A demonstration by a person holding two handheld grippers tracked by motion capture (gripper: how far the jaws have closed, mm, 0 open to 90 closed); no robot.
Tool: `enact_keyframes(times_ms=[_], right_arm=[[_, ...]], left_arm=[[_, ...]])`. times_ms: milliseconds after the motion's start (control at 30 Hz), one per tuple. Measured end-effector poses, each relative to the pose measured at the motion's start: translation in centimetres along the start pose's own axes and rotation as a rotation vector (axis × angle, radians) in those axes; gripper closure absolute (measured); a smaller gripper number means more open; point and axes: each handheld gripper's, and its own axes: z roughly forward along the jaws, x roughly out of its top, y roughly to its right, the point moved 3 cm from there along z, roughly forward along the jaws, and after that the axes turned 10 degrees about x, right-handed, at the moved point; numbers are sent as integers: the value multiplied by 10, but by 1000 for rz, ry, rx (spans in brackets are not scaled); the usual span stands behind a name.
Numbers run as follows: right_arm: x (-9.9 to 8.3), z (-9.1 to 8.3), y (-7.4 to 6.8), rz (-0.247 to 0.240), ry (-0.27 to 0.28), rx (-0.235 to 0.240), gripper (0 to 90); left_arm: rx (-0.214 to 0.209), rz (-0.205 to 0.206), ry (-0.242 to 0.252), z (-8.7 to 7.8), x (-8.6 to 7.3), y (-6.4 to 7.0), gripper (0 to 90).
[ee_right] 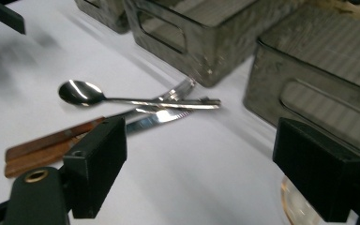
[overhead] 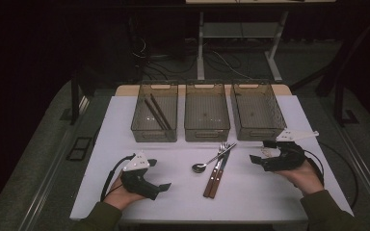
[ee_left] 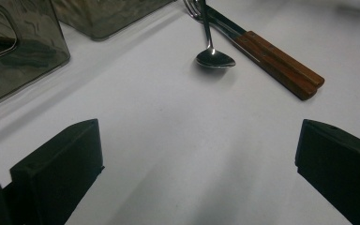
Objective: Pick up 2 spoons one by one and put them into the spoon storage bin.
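Note:
A steel spoon [overhead: 206, 163] lies across a knife and a fork with wooden handles [overhead: 214, 181] in the middle of the white table [overhead: 250, 197]. The spoon [ee_left: 214, 57] and wooden handles [ee_left: 281, 63] lie ahead of my left gripper [ee_left: 199, 140], whose jaws stand wide apart and empty. My left gripper [overhead: 159, 174] rests at the front left, pointing right. From the right side, my right gripper [overhead: 261, 151] points left at the cutlery. Its jaws are open in the right gripper view [ee_right: 201, 140], with the spoon [ee_right: 82, 92] and the knife blade [ee_right: 159, 119] beyond them.
Three clear bins stand in a row at the back: left bin [overhead: 155, 132], middle bin [overhead: 207, 131], right bin [overhead: 257, 130]. Two dark chopsticks [overhead: 155, 113] lie in the left one. The right bin [ee_right: 318, 93] is close beside my right gripper. Desk legs and cables sit behind the table.

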Motion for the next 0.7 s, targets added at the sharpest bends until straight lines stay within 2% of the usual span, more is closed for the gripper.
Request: enact_keyframes(times_ms=[267,433,600,700], right_arm=[[-19,-14,13,24,-31,-53,175],[-32,-23,18,54,-61,-87,175],[-45,-30,25,60,-95,-135,176],[-53,-34,28,84,-121,-155,184]], left_arm=[[9,-3,-6,0,-1,0,3],[11,-3,-7,0,-1,0,4],[13,1,-8,0,-1,0,5],[12,-3,-7,0,-1,0,5]])
